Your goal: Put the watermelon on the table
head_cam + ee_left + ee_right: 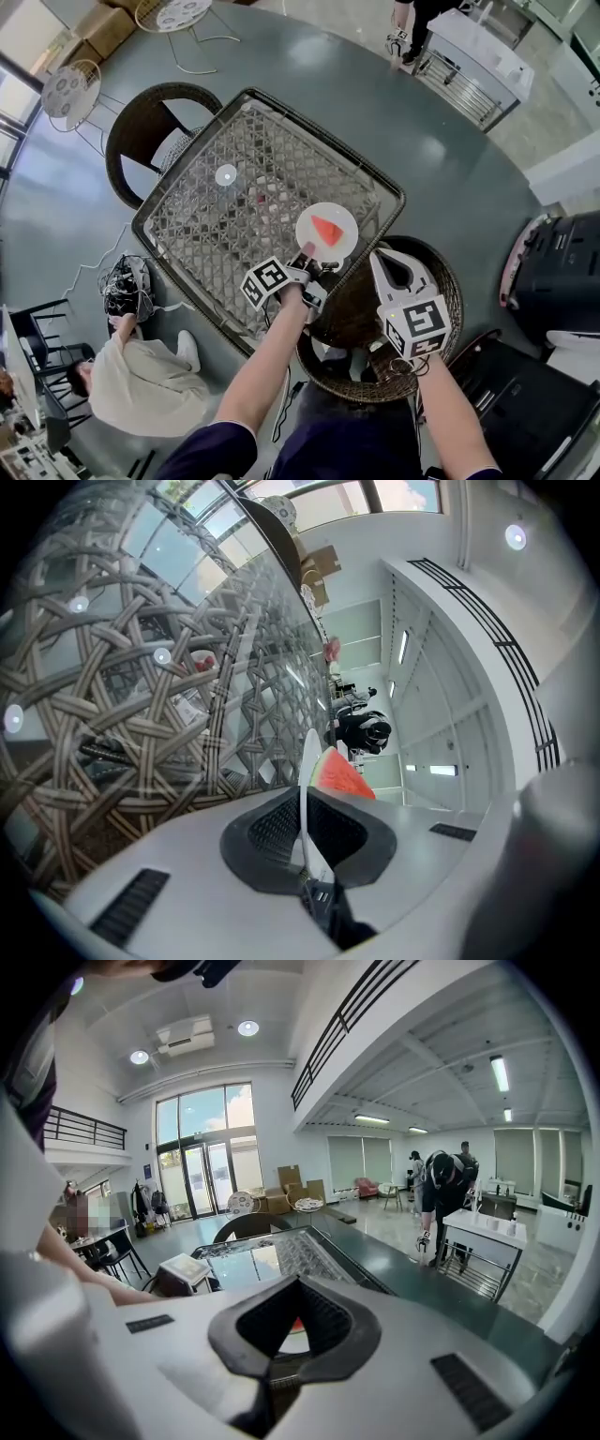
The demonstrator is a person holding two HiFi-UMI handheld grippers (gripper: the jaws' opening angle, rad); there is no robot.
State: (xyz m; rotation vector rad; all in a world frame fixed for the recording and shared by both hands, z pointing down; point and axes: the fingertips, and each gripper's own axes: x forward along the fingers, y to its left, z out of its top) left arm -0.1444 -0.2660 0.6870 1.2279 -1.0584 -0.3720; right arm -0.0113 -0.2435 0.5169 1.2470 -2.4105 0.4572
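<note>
A red watermelon wedge [327,229] lies on a small white plate [346,243] over the near right part of the glass-topped wicker table [216,234]. My left gripper [307,251] is shut on the plate's near rim. In the left gripper view the plate [309,757] stands edge-on between the black pads, with the watermelon [347,776] on its right side. My right gripper [380,255] hangs just right of the plate, shut and holding nothing. Through the gap between its pads, the right gripper [292,1327] view shows a bit of the plate [296,1342].
A round wicker chair [441,309] sits below my right gripper at the table's near corner; another chair [141,141] is at the far left side. A person [141,384] crouches on the floor left of me. Another person [412,28] stands by a white bench [478,66].
</note>
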